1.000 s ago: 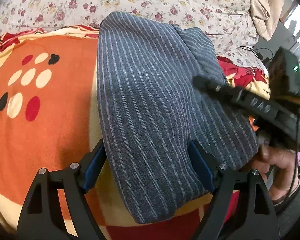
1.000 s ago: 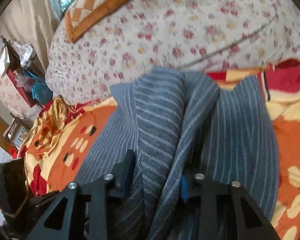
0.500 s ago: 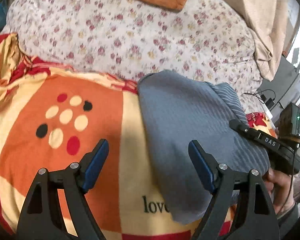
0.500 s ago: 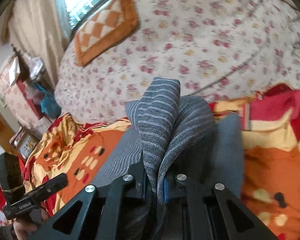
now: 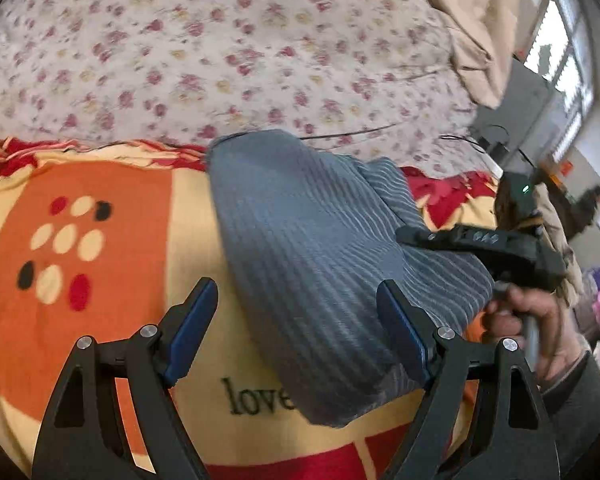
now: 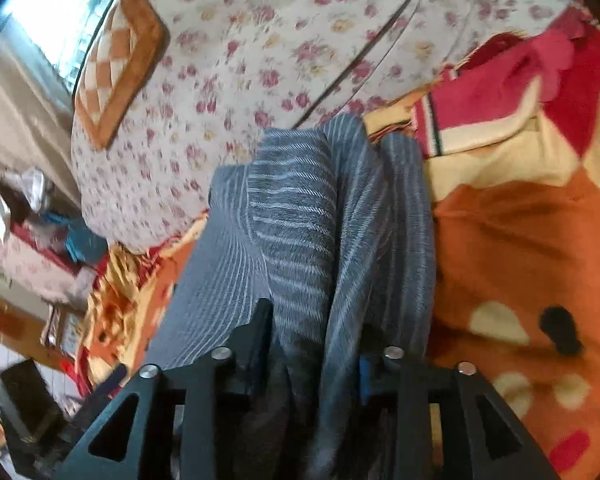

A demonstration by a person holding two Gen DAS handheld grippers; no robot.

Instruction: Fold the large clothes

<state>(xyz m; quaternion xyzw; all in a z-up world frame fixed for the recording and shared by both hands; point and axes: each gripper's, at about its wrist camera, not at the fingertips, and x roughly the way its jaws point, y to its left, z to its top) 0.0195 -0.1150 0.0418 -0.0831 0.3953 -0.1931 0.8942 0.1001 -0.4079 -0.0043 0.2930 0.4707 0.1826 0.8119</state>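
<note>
A grey pinstriped garment (image 5: 312, 248) lies folded on an orange, yellow and red blanket (image 5: 100, 248). My left gripper (image 5: 296, 320) is open and empty, hovering over the garment's near left edge. My right gripper (image 6: 312, 340) holds a bunched fold of the garment (image 6: 312, 240) between its fingers; the jaws look a little parted around the cloth. The right gripper also shows in the left wrist view (image 5: 476, 248), at the garment's right side, held by a hand.
A floral quilt (image 5: 240, 60) is heaped behind the blanket, with a checked orange cushion (image 6: 116, 60) on it. A black cable (image 5: 340, 134) runs across the quilt. Cluttered furniture (image 6: 32, 216) stands beyond the bed's edge.
My left gripper has pulled back off the garment and stayed open. My right gripper closed tightly on the fold, then its jaws widened slightly while the fold stays between them.
</note>
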